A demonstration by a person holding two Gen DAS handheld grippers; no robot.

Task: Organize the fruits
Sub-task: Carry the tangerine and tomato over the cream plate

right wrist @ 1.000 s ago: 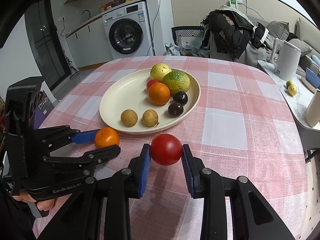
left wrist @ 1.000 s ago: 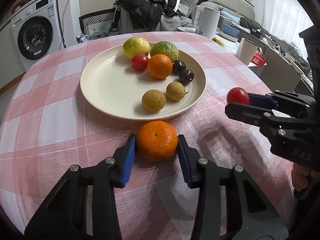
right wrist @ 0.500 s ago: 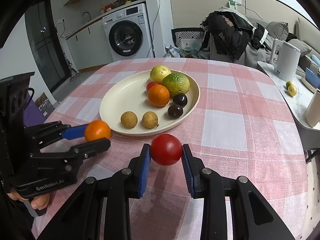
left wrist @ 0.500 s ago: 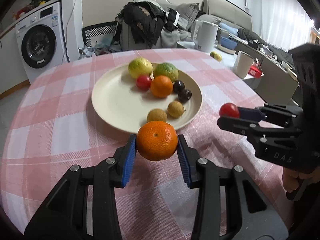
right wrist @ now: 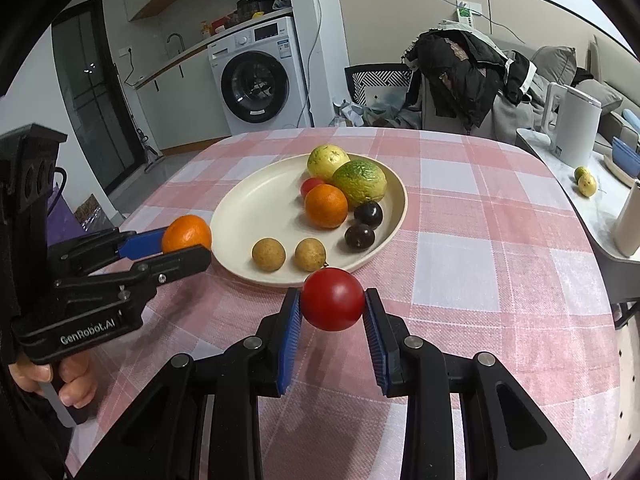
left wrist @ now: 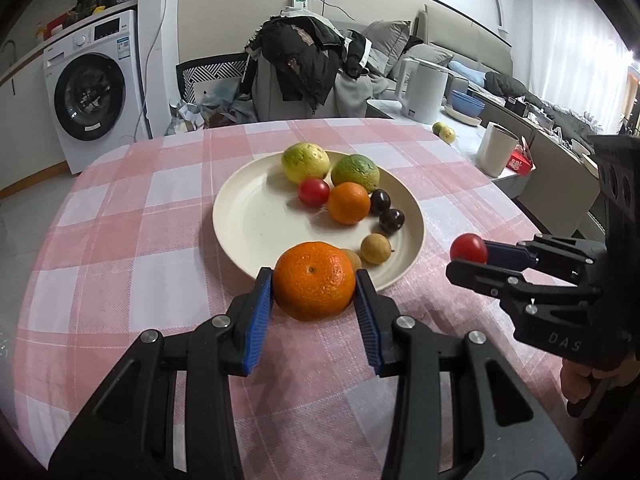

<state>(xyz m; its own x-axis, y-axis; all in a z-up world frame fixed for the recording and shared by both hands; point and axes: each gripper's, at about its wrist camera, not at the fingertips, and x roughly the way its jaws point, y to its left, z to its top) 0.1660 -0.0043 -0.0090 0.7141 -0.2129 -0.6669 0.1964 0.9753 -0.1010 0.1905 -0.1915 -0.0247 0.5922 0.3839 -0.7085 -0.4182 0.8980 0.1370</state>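
My left gripper [left wrist: 314, 286] is shut on an orange mandarin [left wrist: 314, 280] and holds it in the air just before the near rim of the cream plate [left wrist: 248, 228]. It also shows in the right wrist view [right wrist: 186, 242] with the mandarin [right wrist: 186, 232] left of the plate [right wrist: 256, 204]. My right gripper [right wrist: 331, 302] is shut on a red tomato [right wrist: 332, 298], raised at the plate's near right side; it shows in the left wrist view [left wrist: 468, 258] too. The plate holds several fruits: a second mandarin [left wrist: 349, 203], a small tomato [left wrist: 313, 191], two green-yellow fruits, two dark fruits, two brown longans.
The round table has a pink checked cloth [left wrist: 120, 240]. A side counter on the right carries a white kettle [left wrist: 424, 90], a white cup [left wrist: 496, 148] and two small fruits [left wrist: 444, 132]. A chair piled with clothes [left wrist: 312, 64] and a washing machine [left wrist: 92, 92] stand behind.
Both grippers have risen from the cloth with their fruits. The left one moved up and forward so the mandarin now hangs at the plate's near rim.
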